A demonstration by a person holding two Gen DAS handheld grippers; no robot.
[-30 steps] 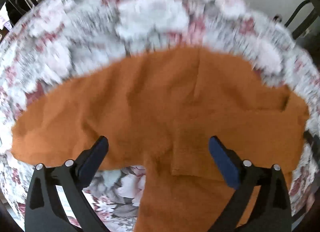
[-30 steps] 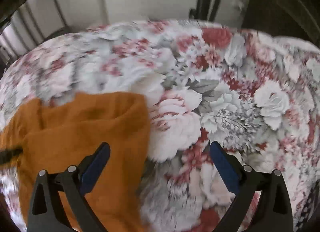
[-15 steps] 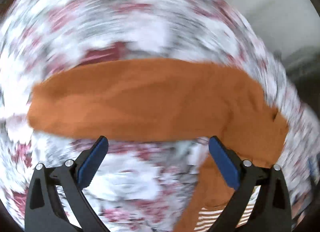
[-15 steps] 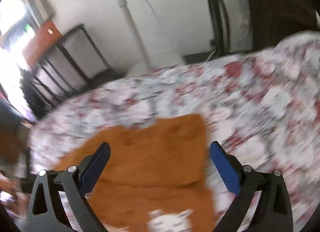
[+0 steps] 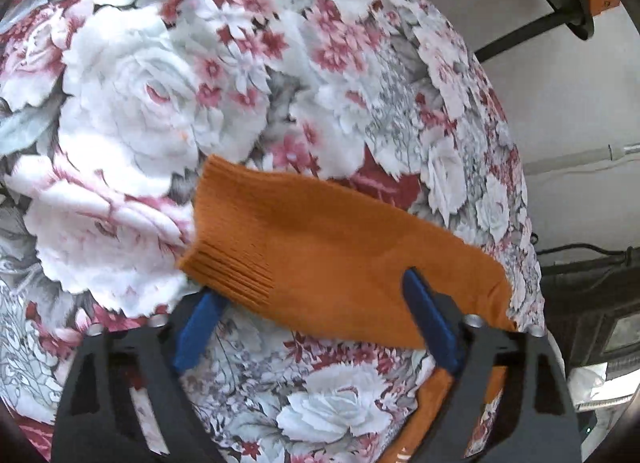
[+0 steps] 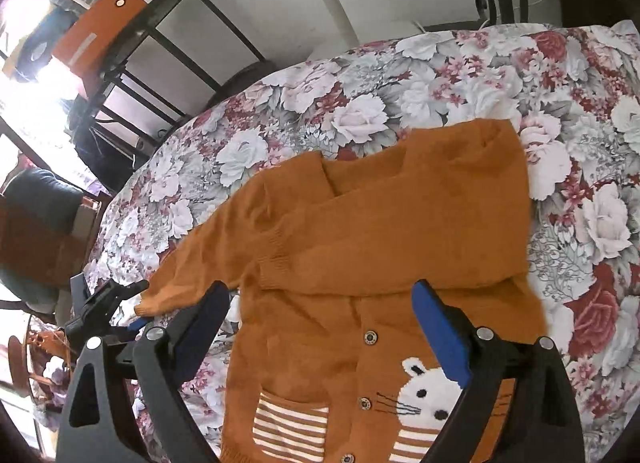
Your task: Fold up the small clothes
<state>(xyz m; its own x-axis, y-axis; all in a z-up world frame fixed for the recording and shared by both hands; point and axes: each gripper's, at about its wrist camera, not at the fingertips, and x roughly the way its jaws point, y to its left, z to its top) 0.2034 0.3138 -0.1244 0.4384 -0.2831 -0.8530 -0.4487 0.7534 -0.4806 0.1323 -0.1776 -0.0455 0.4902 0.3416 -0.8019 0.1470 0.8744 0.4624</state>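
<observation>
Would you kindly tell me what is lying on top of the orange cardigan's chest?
One sleeve lies folded across the orange cardigan, covering its upper chest. Below it, buttons, a striped pocket and a white animal face show.

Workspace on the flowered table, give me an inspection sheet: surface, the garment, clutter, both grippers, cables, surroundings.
Surface: floral cloth covers the table.
Job's things: orange cardigan lies buttons up, one sleeve folded across the chest, the other sleeve stretched out sideways.
Clutter: nothing seen on the cloth.
Grippers: left gripper closing around the sleeve cuff, pads not yet pressing; right gripper closing above the cardigan, holding nothing.
Cables: dark cable beyond the table edge.
Surroundings: black metal rack with an orange box, pale wall.
</observation>
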